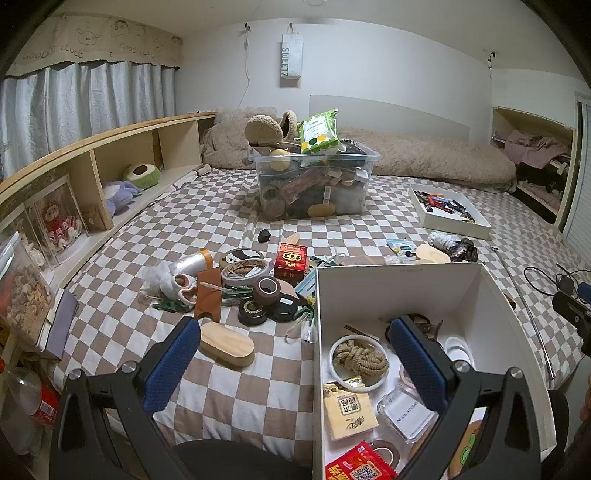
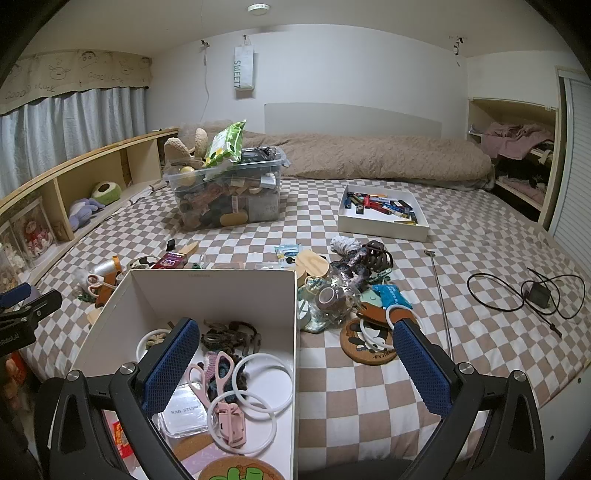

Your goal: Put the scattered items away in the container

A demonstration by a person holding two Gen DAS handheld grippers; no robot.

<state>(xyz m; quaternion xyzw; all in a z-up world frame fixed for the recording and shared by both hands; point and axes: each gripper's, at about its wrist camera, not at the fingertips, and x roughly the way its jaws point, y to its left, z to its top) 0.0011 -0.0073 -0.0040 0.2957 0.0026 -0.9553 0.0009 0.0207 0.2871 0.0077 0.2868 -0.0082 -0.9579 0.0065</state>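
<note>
Home bedroom: bed [image 2: 369, 266], curtains [image 1: 74, 99]

You face a checkered bed [image 2: 369, 398] against a white wall [image 2: 332, 66], with pale curtains [image 1: 74, 99] above a wooden shelf [image 1: 110, 147] to the left.

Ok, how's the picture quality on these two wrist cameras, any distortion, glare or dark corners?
Left wrist view: strong fisheye bend, the wooden shelf curves, corners go black, light is even and indoor, no real glare, and the white box stays sharp. Right wrist view: same barrel distortion and dark corners, the ceiling light shows without flare, and the checkered bedsheet is evenly lit with soft shadows.
</note>
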